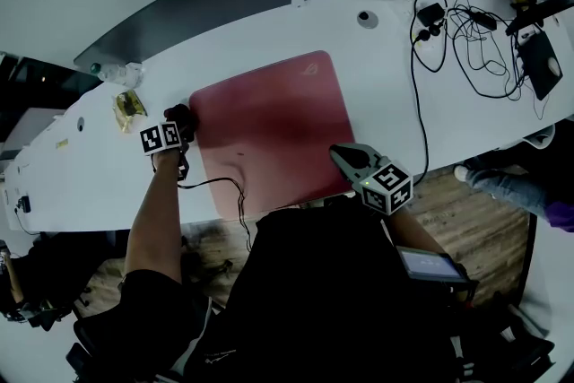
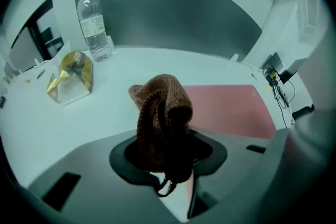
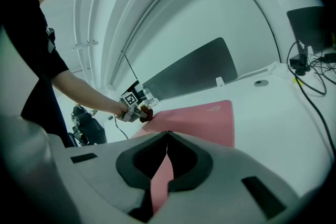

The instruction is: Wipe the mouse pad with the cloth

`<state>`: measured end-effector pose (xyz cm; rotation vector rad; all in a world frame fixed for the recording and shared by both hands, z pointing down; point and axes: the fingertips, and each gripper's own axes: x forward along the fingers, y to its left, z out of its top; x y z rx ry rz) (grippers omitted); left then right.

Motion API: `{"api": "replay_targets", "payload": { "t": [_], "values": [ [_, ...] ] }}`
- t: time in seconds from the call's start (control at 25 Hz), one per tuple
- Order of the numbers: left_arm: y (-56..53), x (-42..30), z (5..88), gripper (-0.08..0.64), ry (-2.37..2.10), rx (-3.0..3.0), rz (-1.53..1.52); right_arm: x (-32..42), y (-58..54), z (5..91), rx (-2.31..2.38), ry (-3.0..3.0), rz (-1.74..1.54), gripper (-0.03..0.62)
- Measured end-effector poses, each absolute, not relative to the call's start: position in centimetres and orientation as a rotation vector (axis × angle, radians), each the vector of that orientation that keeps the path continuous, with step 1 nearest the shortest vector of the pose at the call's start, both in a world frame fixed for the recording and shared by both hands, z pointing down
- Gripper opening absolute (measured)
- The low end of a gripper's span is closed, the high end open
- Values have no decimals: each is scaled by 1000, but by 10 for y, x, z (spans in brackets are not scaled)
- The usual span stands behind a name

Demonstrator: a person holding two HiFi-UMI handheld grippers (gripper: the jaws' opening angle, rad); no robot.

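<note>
Left gripper (image 1: pixel 183 128) clenched on brown knitted cloth (image 2: pixel 159 107), at the left edge of the red mouse pad (image 1: pixel 269 130), mid-frame in the head view. Right gripper (image 3: pixel 167 134) jaws together, tips at the pad's lower right corner. White counter (image 1: pixel 377 94) beneath. Water bottle (image 2: pixel 93 23) and gold packet (image 2: pixel 71 77) upper left in the left gripper view.

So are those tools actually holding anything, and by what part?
Left tool clamps the brown cloth by its bunched lower part; right tool is shut on nothing, at the mouse pad's edge.

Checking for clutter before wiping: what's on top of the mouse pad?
Nothing loose shows on the mouse pad. The left claw holds the cloth at its left edge; the right claw hides its near corner.
</note>
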<state>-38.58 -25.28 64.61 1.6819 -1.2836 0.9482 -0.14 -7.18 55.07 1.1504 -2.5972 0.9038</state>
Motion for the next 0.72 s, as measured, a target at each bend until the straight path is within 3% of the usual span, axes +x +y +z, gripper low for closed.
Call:
{"api": "replay_targets", "payload": {
  "t": [0.28,0.72],
  "values": [
    [-238,-388,628,143,-1338,1723,798,-7,-65,549,1141,-2613,884,26],
    [-177,-318,546,143,-1314,2037,380,-24,-65,543,1119,-2661,819,26]
  ]
}}
